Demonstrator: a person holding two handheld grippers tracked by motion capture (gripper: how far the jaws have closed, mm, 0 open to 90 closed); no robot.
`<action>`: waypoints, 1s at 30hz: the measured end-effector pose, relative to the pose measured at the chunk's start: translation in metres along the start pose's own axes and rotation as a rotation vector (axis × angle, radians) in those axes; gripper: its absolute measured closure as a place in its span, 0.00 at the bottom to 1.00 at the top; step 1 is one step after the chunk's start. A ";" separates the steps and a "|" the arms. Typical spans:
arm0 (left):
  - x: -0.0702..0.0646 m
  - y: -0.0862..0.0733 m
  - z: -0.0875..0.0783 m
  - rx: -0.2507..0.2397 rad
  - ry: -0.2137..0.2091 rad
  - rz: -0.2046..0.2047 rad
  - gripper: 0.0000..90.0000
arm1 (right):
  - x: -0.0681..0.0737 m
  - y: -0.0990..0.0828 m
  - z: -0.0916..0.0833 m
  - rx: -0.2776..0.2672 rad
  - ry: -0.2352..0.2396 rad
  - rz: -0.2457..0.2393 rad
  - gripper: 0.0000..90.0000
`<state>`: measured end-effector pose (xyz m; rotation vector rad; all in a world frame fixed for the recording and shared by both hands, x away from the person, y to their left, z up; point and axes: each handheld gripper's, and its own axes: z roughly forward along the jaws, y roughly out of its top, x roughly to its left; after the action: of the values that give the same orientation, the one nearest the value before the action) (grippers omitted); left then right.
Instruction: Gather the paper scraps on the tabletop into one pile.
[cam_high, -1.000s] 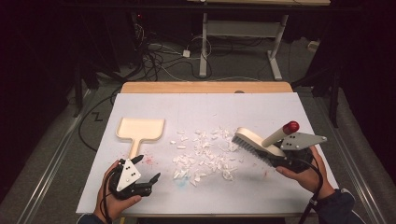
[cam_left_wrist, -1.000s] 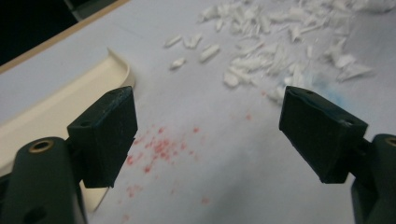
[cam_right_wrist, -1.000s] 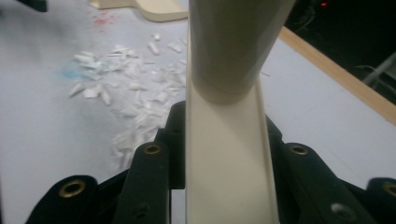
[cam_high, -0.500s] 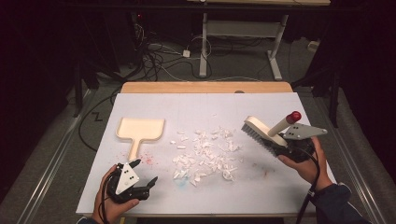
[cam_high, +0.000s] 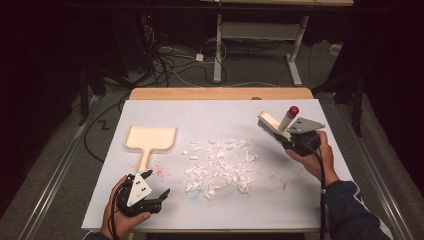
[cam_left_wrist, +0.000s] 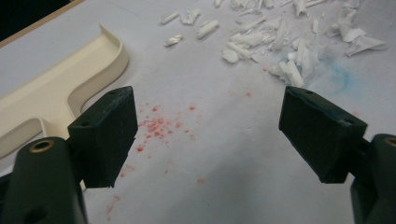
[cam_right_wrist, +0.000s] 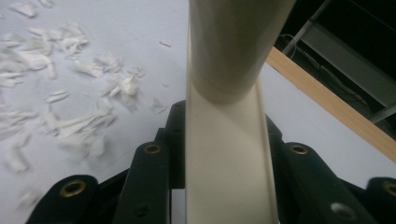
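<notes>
- A dustpan (cam_high: 150, 139) lies on the desk (cam_high: 225, 115) at left, handle toward the person.
- Paper scraps (cam_high: 222, 162) lie scattered mid-desk, right of the dustpan.
- The left tongs (cam_high: 156, 186) sit at the near left edge, just before the dustpan handle.
- The right tongs (cam_high: 292, 140) are right of the scraps, holding a brush (cam_high: 272, 125) above the desk.

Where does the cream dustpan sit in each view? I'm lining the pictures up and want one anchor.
High view: the dustpan lies left of centre on the white table sheet, handle toward the person.
Left gripper view: upper left, beside the left-hand jaw.
Right gripper view: not in it.
Shared landmark: the pile of white paper scraps.
</notes>
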<state>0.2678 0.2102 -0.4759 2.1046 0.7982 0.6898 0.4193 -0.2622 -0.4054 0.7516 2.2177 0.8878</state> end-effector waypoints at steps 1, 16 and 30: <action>0.000 0.000 0.000 0.001 -0.002 0.001 0.21 | 0.000 0.003 0.007 0.004 -0.010 -0.006 0.76; 0.000 -0.003 0.003 0.024 -0.022 0.018 0.21 | 0.028 0.048 0.122 0.114 -0.062 -0.123 0.76; -0.002 -0.002 0.001 0.025 -0.033 0.021 0.21 | 0.070 0.048 0.099 0.012 0.259 -0.208 0.75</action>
<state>0.2667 0.2096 -0.4784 2.1448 0.7711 0.6576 0.4583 -0.1460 -0.4502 0.4184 2.4742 0.9098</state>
